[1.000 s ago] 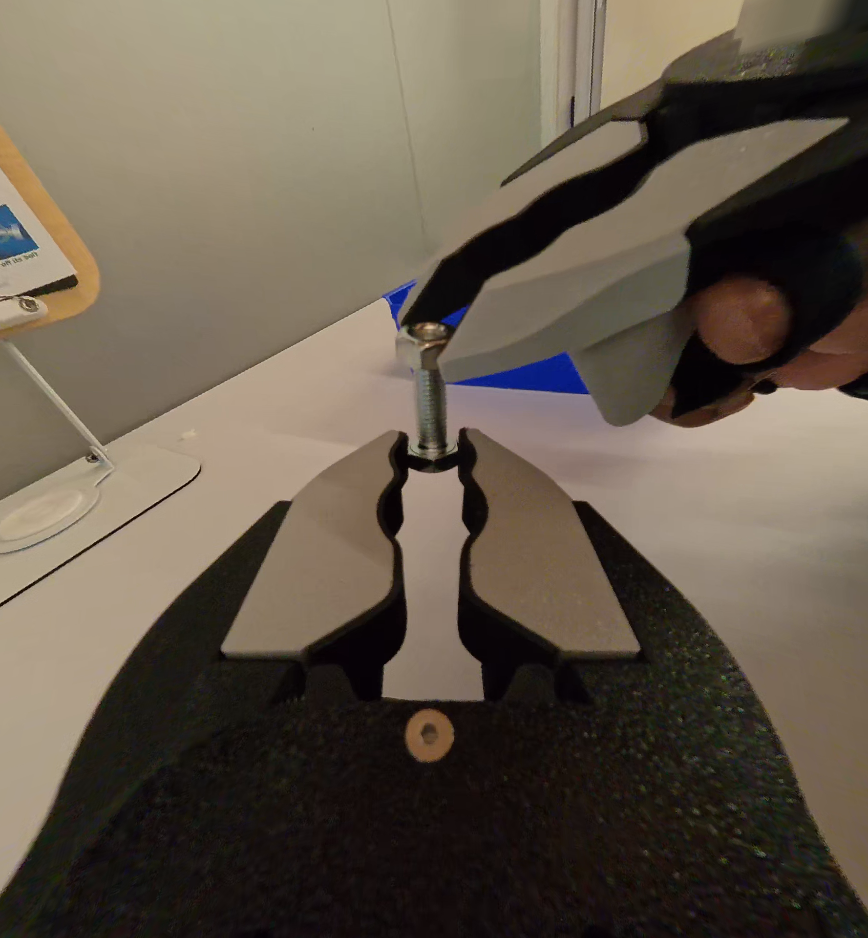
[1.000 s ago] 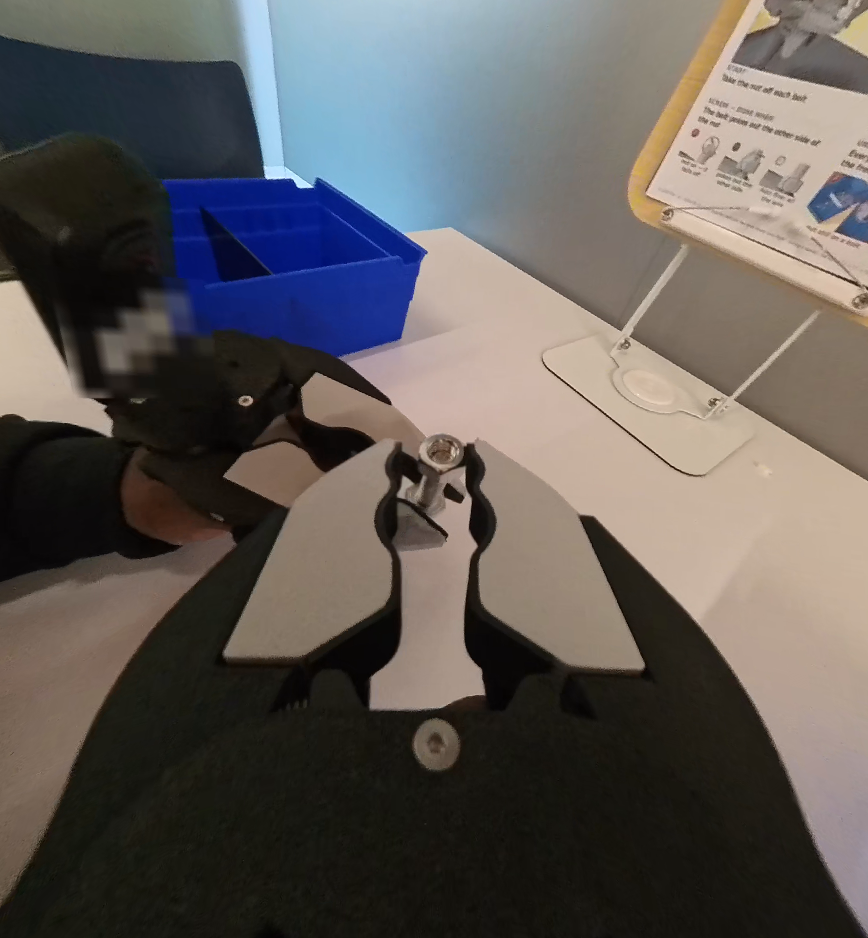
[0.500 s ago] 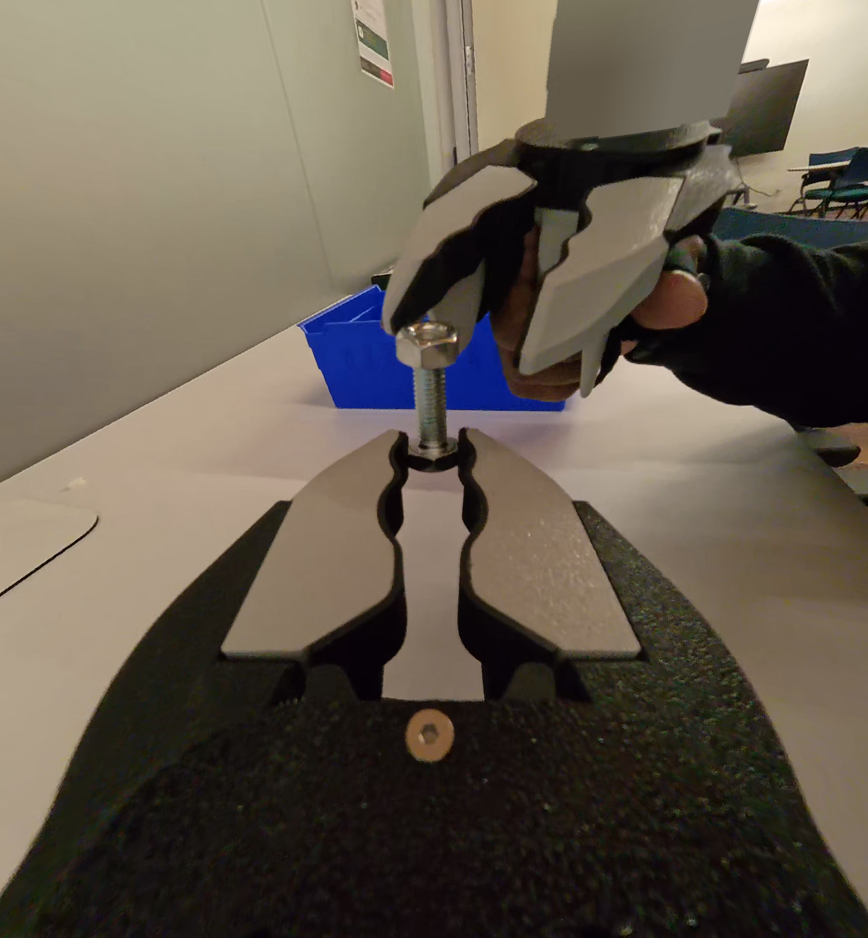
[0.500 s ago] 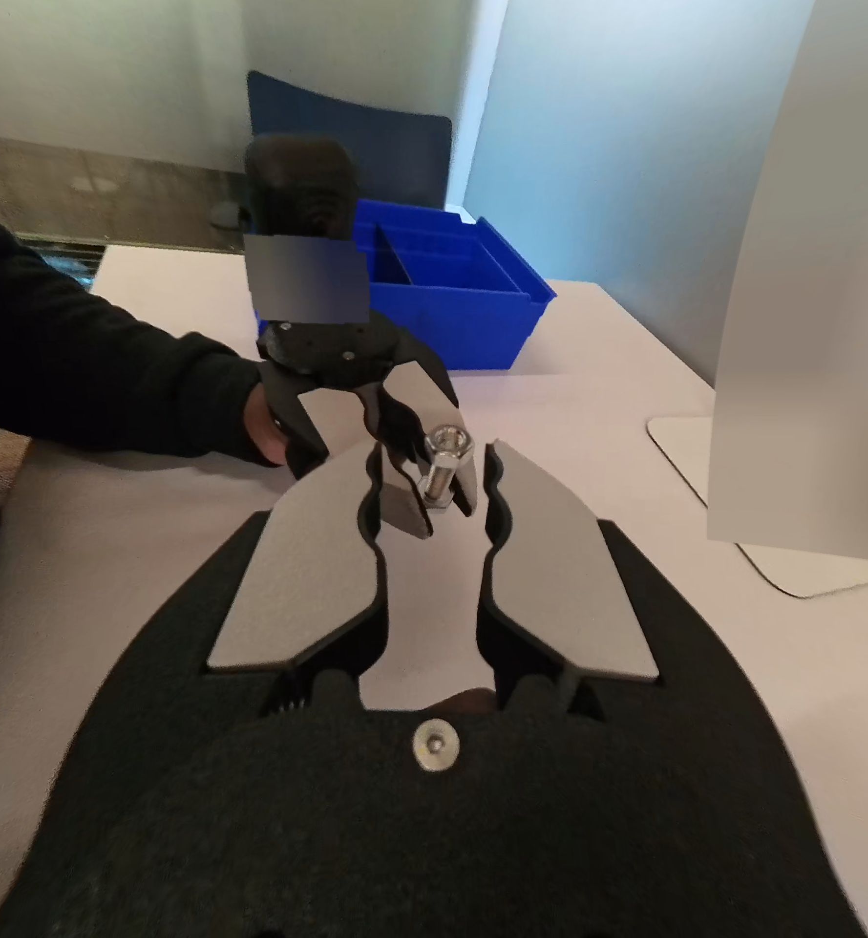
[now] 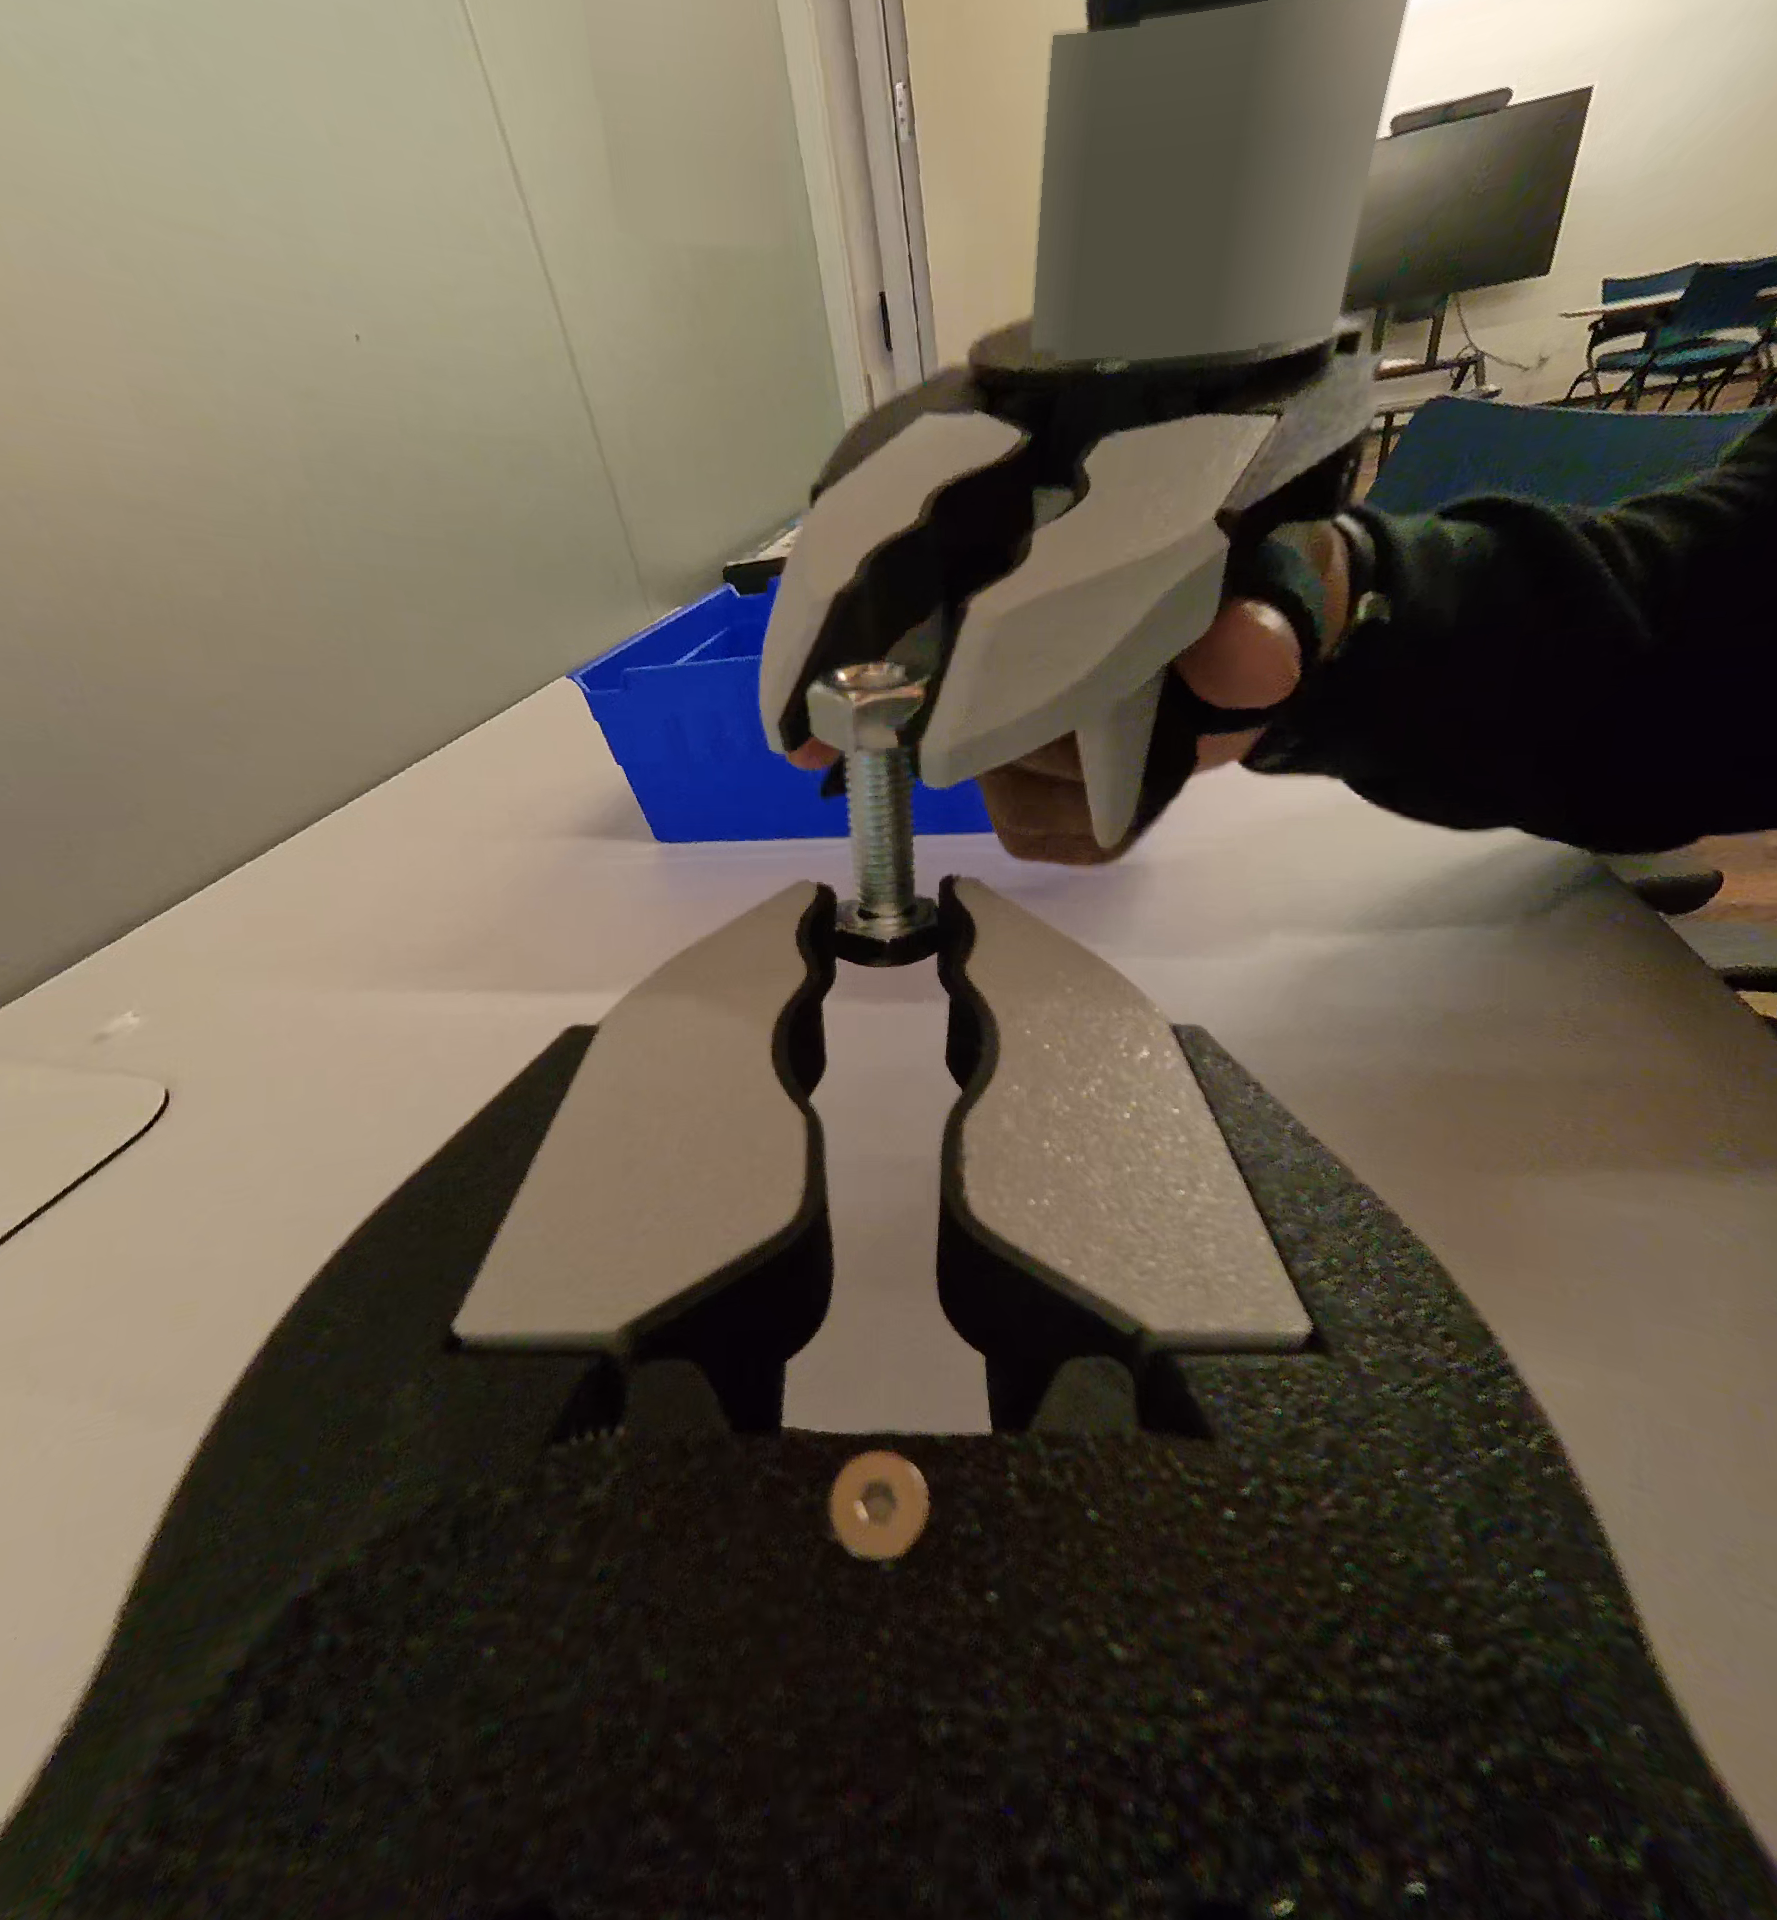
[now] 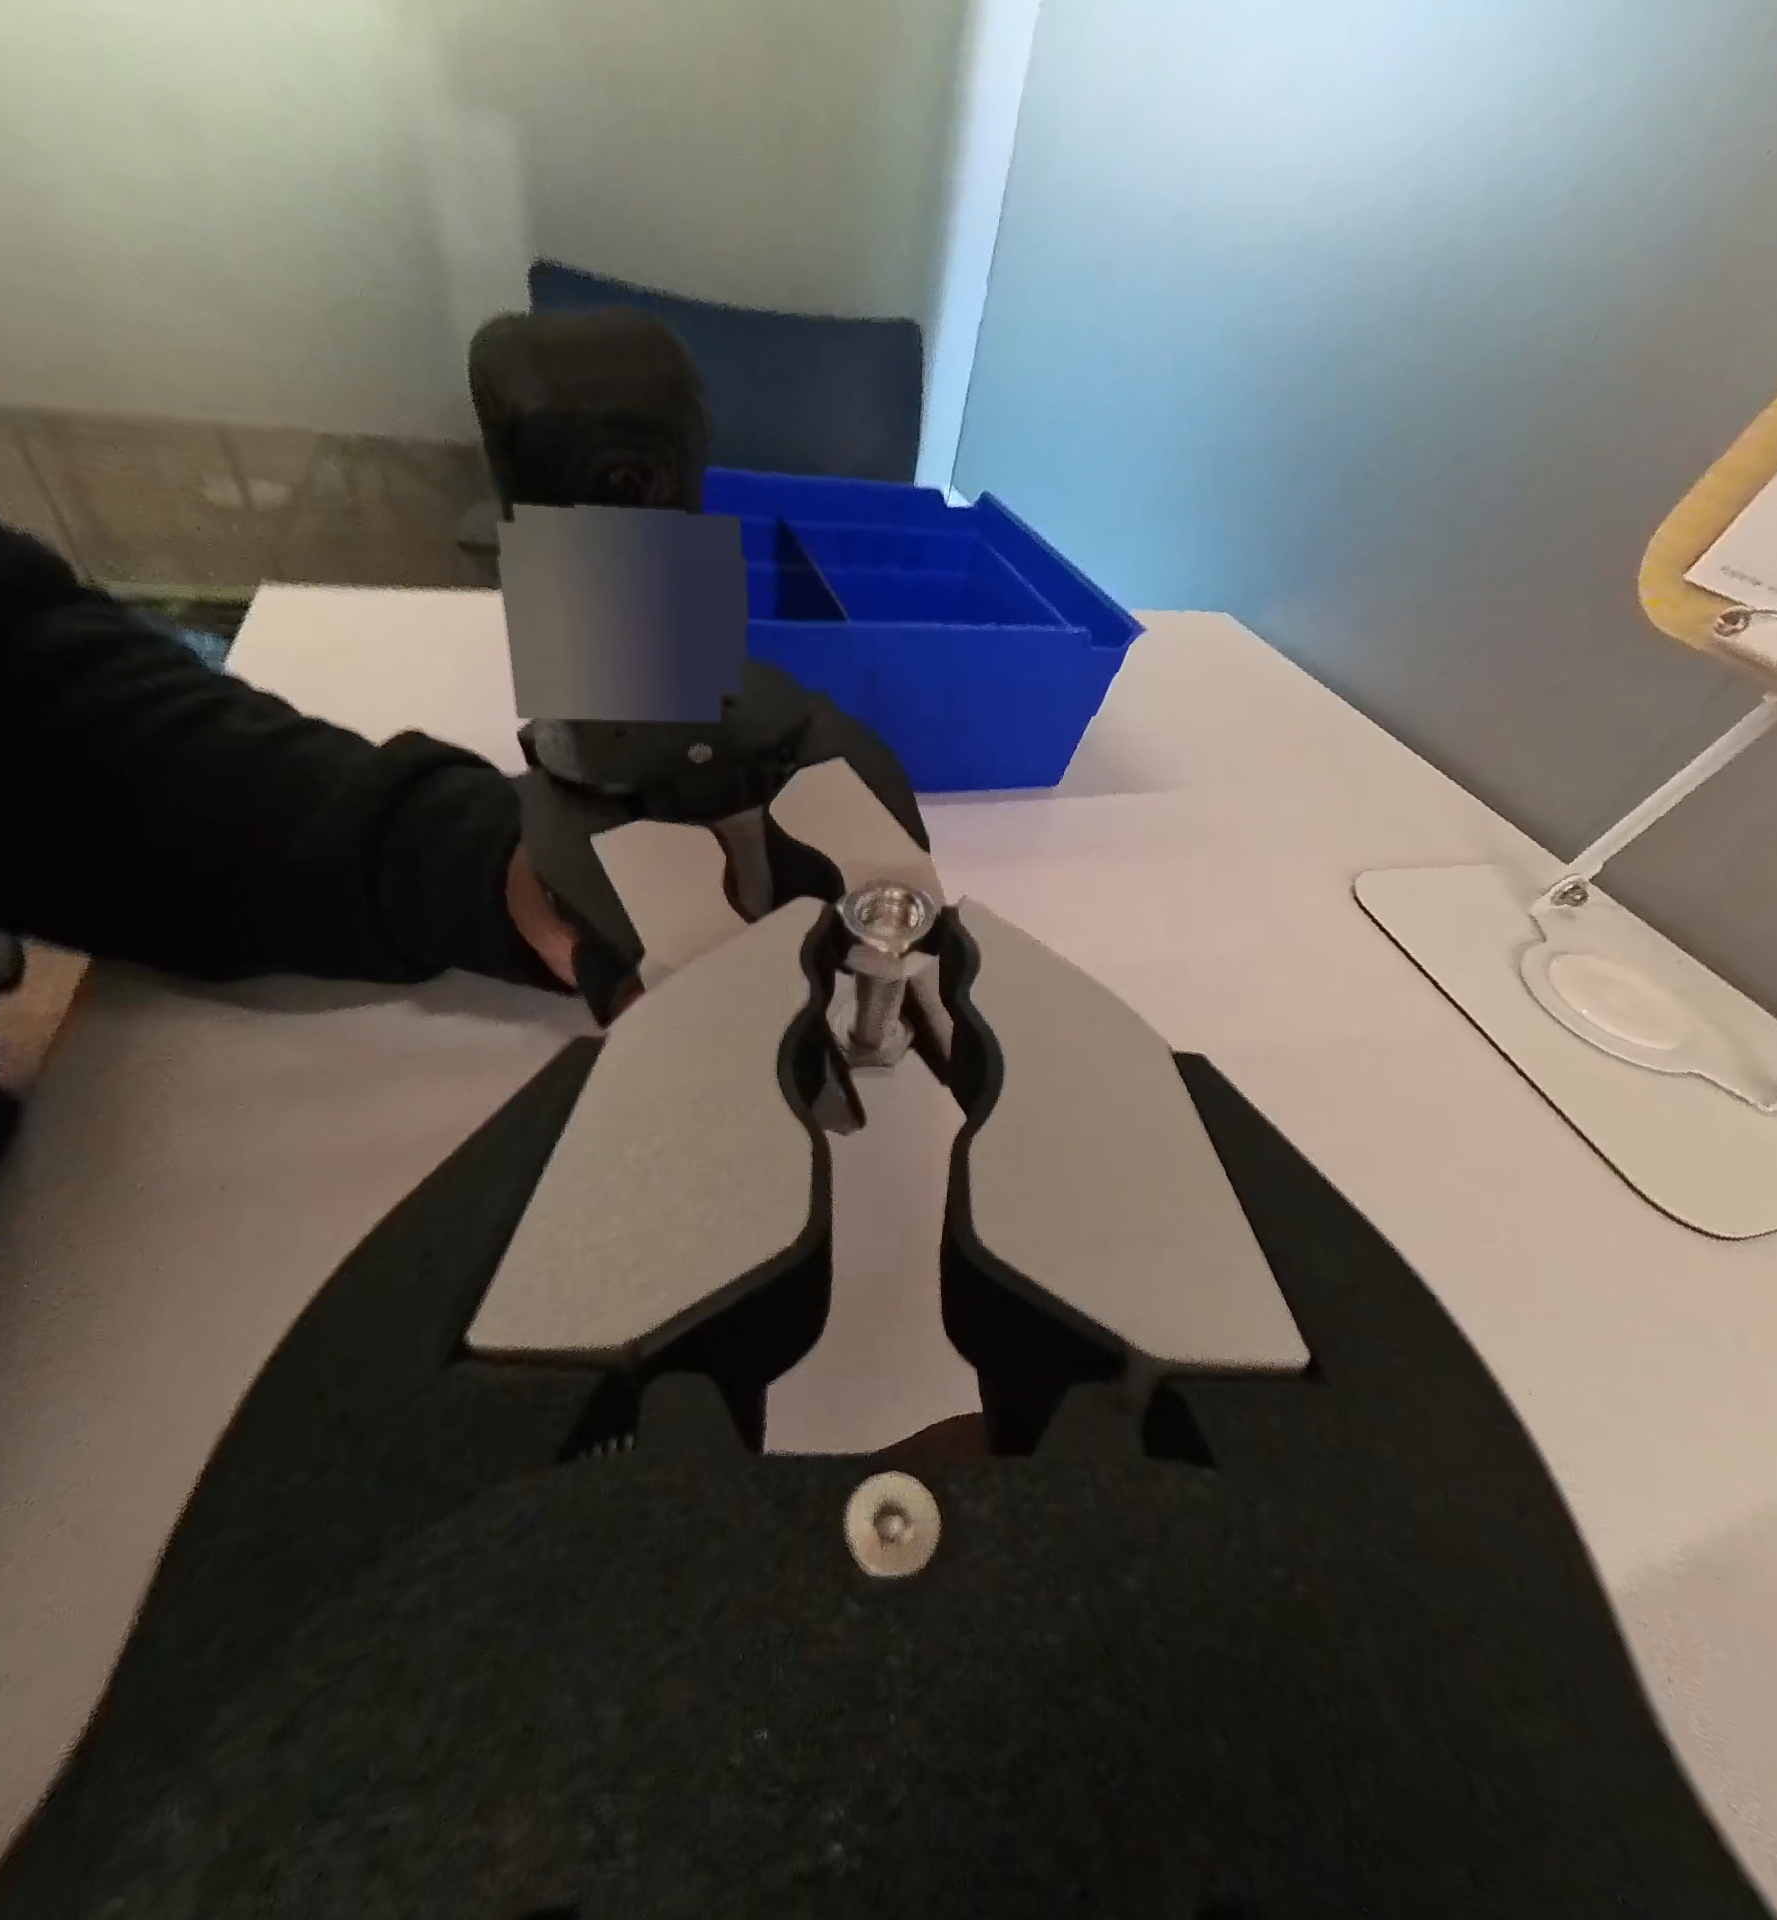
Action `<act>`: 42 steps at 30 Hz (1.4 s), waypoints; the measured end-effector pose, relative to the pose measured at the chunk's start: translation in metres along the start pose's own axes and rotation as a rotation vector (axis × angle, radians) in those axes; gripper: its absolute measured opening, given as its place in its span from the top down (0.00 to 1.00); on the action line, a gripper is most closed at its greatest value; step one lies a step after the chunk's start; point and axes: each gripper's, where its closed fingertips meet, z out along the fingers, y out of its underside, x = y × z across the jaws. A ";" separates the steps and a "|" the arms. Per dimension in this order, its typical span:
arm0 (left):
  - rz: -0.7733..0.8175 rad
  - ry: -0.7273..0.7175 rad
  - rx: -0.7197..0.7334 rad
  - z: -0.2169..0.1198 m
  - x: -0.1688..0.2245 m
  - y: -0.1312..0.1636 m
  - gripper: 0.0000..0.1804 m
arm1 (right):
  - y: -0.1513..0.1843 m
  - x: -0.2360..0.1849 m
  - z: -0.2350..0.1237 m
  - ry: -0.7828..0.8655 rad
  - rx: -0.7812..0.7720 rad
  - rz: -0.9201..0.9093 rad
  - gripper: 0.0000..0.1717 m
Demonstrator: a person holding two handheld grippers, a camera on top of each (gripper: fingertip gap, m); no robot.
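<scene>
The room had pale walls and rows of blue chairs [image 5: 1725, 312] far off, seen only from the left wrist, with a dark screen [image 5: 1466, 197] beside them. The white desk [image 6: 1227, 790] carried a blue bin [image 6: 925, 634] at its back and, shown fully from the right wrist alone, a wooden board [image 6: 1694, 561] on a white stand [image 6: 1632, 1049]. In front of the bin a bolt [image 5: 886, 821] stood upright. The left tongs [image 5: 884, 925] were clamped on its lower end, and the right tongs [image 6: 884, 925] were clamped on the nut [image 6: 884, 920] at its top, blocking the bin from the left wrist.
</scene>
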 end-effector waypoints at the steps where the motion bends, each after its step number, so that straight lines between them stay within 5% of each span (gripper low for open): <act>1: -0.008 -0.003 0.013 0.000 0.000 -0.002 0.90 | -0.002 0.001 0.001 0.023 0.030 0.025 0.89; 13: -0.083 -0.146 -0.034 0.004 -0.014 0.005 0.90 | 0.004 0.024 0.004 0.517 0.049 0.084 0.89; 19: -0.081 -0.100 -0.039 -0.001 -0.014 0.005 0.90 | 0.000 0.016 -0.001 0.344 0.034 0.004 0.71; 27: 0.109 -0.053 -0.217 -0.006 -0.010 0.021 0.90 | 0.022 -0.005 -0.015 -0.032 -0.370 -0.499 0.74; 34: 0.205 -0.044 -0.306 -0.003 -0.005 0.033 0.90 | 0.032 -0.005 -0.016 -0.200 -0.568 -0.572 0.75; 38: 0.245 -0.055 -0.332 -0.002 -0.005 0.036 0.90 | 0.046 -0.001 -0.011 -0.188 -0.652 -0.568 0.89; 42: 0.315 -0.130 -0.390 -0.004 -0.014 0.042 0.90 | 0.051 0.003 -0.008 -0.113 -0.681 -0.413 0.90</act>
